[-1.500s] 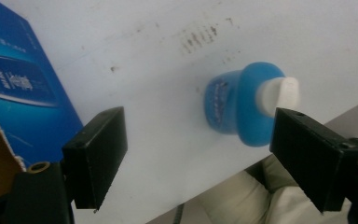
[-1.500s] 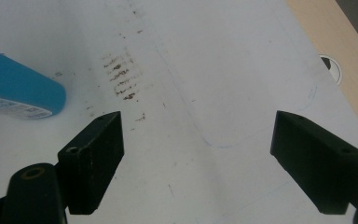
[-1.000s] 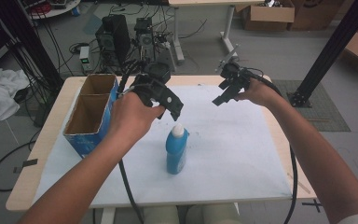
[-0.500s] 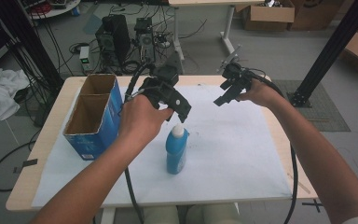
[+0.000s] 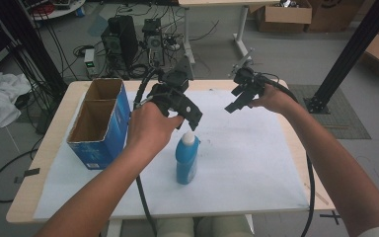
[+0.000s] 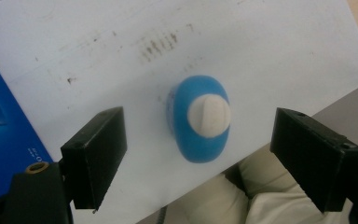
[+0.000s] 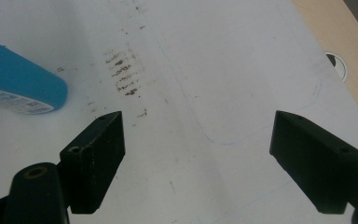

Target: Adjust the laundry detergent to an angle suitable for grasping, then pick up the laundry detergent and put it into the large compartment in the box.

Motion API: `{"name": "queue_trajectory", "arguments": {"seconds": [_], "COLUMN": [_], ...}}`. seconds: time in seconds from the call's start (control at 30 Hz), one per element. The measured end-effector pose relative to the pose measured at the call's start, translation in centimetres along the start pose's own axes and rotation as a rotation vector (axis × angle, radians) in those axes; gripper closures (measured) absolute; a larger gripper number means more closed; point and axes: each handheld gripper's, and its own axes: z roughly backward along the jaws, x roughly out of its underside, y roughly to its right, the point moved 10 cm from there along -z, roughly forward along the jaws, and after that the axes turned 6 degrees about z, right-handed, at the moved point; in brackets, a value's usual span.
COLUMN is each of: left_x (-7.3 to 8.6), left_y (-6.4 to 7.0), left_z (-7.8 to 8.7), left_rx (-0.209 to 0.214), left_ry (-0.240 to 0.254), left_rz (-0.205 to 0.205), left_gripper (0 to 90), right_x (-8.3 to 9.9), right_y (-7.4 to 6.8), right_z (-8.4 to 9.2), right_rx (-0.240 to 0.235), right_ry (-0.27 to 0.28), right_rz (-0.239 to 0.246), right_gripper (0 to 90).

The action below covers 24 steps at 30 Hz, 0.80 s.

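A blue bottle (image 5: 186, 160) with a white cap stands upright on the white sheet near the table's middle. My left gripper (image 5: 190, 116) hovers just above its cap, jaws pointing down and open. In the left gripper view the bottle (image 6: 200, 119) is seen from above, centred between the two wide-apart jaws, with the white cap (image 6: 209, 115) facing the camera. My right gripper (image 5: 237, 101) is held over the far right part of the sheet, open and empty. In the right gripper view the bottle's base (image 7: 21, 88) lies at the left edge, away from the jaws.
A blue cardboard box (image 5: 98, 123) with two open compartments stands at the left of the table. The white sheet (image 5: 256, 163) covers most of the wooden table (image 5: 44, 148). Dark smudges mark the sheet (image 7: 123, 70). Cables trail off the table's front edge.
My left gripper has moved right and toward the bottle, coming to hang over its cap. The right gripper has barely shifted.
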Motion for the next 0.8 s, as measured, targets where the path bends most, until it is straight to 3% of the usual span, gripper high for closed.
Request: {"name": "queue_trajectory", "arguments": {"seconds": [0.53, 0.8], "left_x": [0.2, 0.1], "left_y": [0.4, 0.9], "left_z": [-0.9, -2.6], "left_rx": [-0.018, -0.030], "left_ry": [0.000, -0.013], "left_rz": [0.015, 0.012], "left_gripper": [19.1, 19.1], "right_x": [-0.1, -0.1], "right_y": [-0.2, -0.1], "right_z": [-0.1, -0.1], "right_rx": [0.000, 0.001], "right_ry": [-0.003, 0.002], "right_rz": [0.013, 0.015], "right_gripper": [17.8, 17.7]}}
